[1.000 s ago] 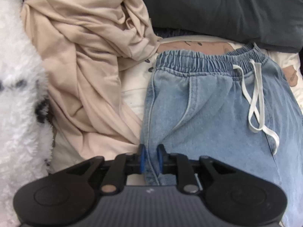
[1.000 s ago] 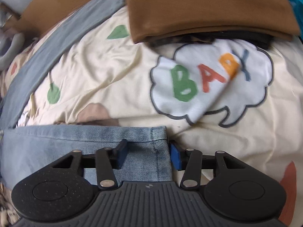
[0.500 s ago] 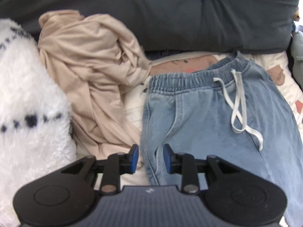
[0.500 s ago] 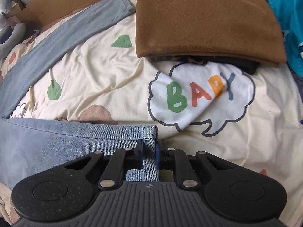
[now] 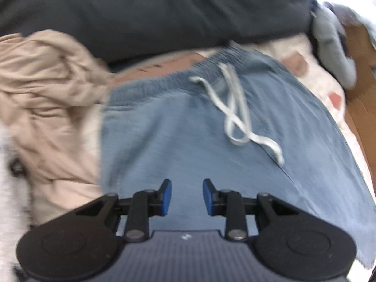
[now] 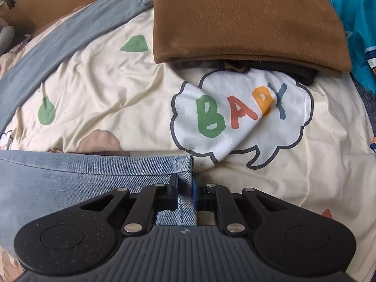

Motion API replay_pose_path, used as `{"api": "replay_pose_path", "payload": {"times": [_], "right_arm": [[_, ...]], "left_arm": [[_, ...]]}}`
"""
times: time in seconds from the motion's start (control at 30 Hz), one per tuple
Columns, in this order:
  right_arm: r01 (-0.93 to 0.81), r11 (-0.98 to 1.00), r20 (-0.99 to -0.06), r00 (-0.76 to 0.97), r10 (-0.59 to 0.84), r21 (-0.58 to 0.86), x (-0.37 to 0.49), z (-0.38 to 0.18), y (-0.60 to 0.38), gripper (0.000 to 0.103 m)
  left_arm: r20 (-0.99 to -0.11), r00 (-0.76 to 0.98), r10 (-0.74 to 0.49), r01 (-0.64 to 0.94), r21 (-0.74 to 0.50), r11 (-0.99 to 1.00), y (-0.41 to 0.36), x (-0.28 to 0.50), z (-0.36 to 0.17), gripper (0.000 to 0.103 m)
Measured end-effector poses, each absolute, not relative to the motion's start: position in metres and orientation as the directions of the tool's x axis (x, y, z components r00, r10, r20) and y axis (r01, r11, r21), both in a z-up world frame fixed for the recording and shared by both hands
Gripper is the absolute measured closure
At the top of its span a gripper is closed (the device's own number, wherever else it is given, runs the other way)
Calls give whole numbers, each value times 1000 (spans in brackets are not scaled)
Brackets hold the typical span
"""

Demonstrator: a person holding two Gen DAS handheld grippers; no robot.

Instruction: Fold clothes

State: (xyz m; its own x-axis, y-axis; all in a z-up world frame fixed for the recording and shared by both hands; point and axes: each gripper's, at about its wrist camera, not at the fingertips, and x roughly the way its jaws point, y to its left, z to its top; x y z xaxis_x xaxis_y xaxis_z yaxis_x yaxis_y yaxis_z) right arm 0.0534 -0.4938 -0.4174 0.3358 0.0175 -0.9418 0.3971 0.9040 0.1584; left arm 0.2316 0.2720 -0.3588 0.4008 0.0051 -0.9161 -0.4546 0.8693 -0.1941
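The jeans (image 5: pixel 188 141) lie spread flat on a bed, on a cream sheet (image 6: pixel 105 87) printed with green shapes, their gathered waistband toward the dark cushion (image 5: pixel 152 11) at the far edge and one leg running out toward the other end. The right claw (image 6: pixel 184 192) is pinched shut on the stitched hem at the corner of that leg (image 6: pixel 94 171), the cloth caught between its two pads. The left claw (image 5: pixel 186 196) hovers over the seat of the jeans with its blue pads well apart and nothing between them; this view is blurred, so finer detail is lost. The denim looks soft and washed, heavier than a shirt and not slippery, so I judge it will drape and sag from a single corner but keep a crease once laid over. The thick hems and the elastic waistband look like the surest places to grip, and the loose white drawstring (image 5: pixel 235 115) could trail or snag in a fold. A crumpled beige garment (image 5: pixel 47 82) lies just beside the jeans' left edge, and a folded brown cloth (image 6: pixel 246 18) rests near the far side of the bed above a white speech bubble (image 6: pixel 242 115) on the sheet that reads "BABY" in coloured letters. I can read no brand or label on the jeans.
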Motion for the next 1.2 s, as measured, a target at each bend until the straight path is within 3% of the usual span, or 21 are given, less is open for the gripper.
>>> {"api": "replay_pose_path", "payload": {"times": [0.23,0.77,0.97,1.2], "right_arm": [[397,905,-948,319,16,149,55,-422,-493,93],[383,916,-958,288,3,118,46,-424,-492,93],[381,916,-958,287,9,122,42,-424,-494,93],[378,917,-958,286,17,129,40,-424,-494,93]], "left_arm": [[-906,412,-93,-311,-236,921,207,253,-381,72],[-851,494,-180,-54,-236,970,104,306,-388,70],[-903,397,-165,26,-169,985,82,306,-410,76],[-933,323,-158,10,-164,986,92,300,-425,74]]}}
